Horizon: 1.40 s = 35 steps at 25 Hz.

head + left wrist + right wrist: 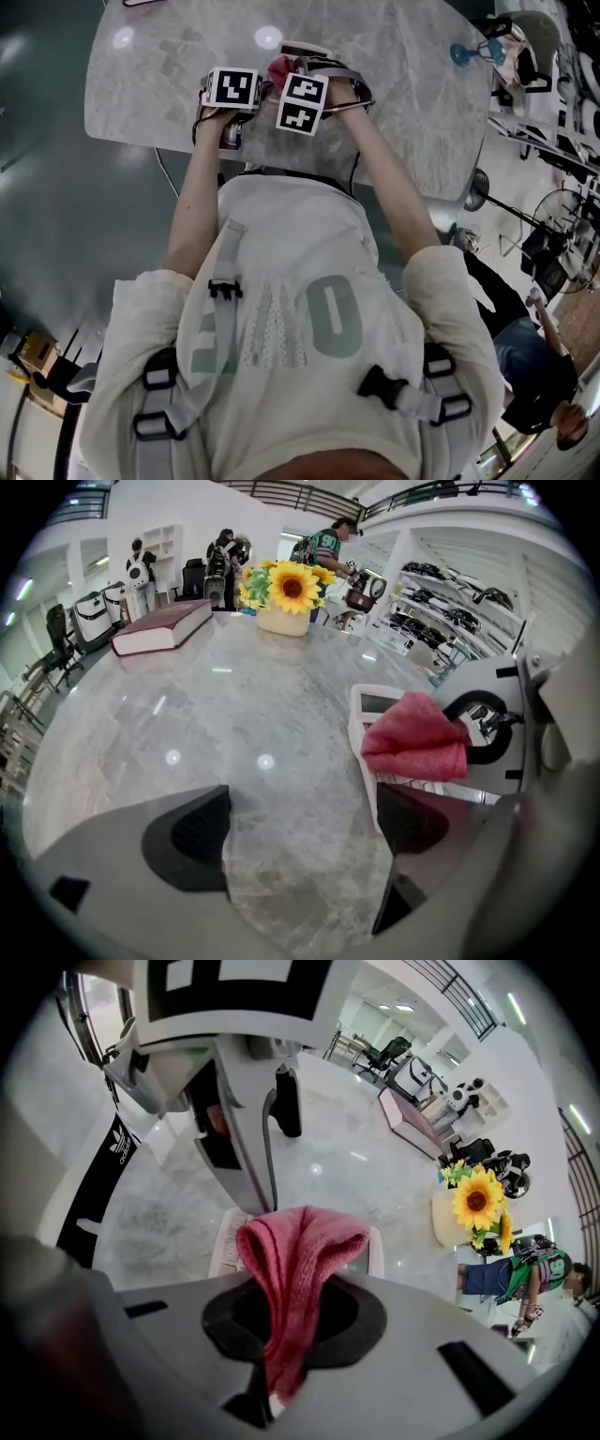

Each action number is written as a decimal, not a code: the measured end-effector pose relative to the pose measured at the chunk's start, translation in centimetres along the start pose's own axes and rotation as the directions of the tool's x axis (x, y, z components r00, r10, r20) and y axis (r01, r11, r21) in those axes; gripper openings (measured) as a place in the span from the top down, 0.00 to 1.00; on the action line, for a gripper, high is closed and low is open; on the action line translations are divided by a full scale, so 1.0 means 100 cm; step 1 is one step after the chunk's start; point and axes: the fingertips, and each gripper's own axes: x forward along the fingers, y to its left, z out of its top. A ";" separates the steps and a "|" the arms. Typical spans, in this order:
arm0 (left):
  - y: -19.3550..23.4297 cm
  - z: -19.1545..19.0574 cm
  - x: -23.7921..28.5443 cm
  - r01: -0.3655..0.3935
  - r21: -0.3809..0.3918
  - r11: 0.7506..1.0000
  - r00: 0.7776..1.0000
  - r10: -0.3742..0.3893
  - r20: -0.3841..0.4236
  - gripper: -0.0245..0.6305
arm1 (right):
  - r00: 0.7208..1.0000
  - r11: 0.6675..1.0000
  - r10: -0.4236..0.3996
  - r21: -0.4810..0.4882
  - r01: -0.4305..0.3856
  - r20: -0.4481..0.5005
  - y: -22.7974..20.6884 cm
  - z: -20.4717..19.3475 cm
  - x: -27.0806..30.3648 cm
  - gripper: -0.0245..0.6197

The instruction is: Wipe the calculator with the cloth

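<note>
My right gripper (291,1321) pinches a folded pink terry cloth (298,1241); the cloth's free fold lies over the white rectangular calculator (223,1246), at 12 o'clock from those jaws; my left gripper (300,832) stands spread with nothing between its jaws, above the grey marble table (216,714), with the calculator at 2 o'clock. Probable faults: the calculator is unclamped, so a dragging stroke may slide it across the polished stone; a shallow pinch may release the cloth; the grippers sit close and may collide. Count: two grippers, one cloth, one calculator, one table.
</note>
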 end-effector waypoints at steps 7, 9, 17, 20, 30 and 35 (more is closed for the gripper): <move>0.019 0.010 -0.019 0.129 -0.310 0.942 0.989 -0.100 0.105 0.22 | 1.000 1.000 0.026 0.009 -0.026 0.007 0.017 0.002 -0.004 0.88; 0.033 0.013 -0.031 0.115 -0.339 0.934 0.988 -0.072 0.137 0.22 | 1.000 1.000 0.018 0.000 -0.018 0.003 0.021 0.003 -0.004 0.88; 0.034 0.056 -0.068 0.128 -0.308 0.943 0.958 -0.037 0.284 0.22 | 0.999 0.999 0.053 0.009 -0.053 0.010 0.043 0.003 -0.008 0.88; 0.026 0.070 -0.079 0.139 -0.274 0.951 0.946 -0.046 0.320 0.22 | 0.998 0.998 0.060 0.023 -0.060 0.015 0.050 0.005 -0.011 0.88; 0.015 0.079 -0.098 0.170 -0.232 0.958 0.925 -0.074 0.373 0.22 | 0.995 0.992 0.091 0.080 -0.094 0.046 0.077 0.015 -0.012 0.88; 0.017 0.073 -0.096 0.157 -0.238 0.959 0.931 -0.062 0.361 0.22 | 0.995 0.992 0.089 0.088 -0.093 0.051 0.077 0.014 -0.011 0.88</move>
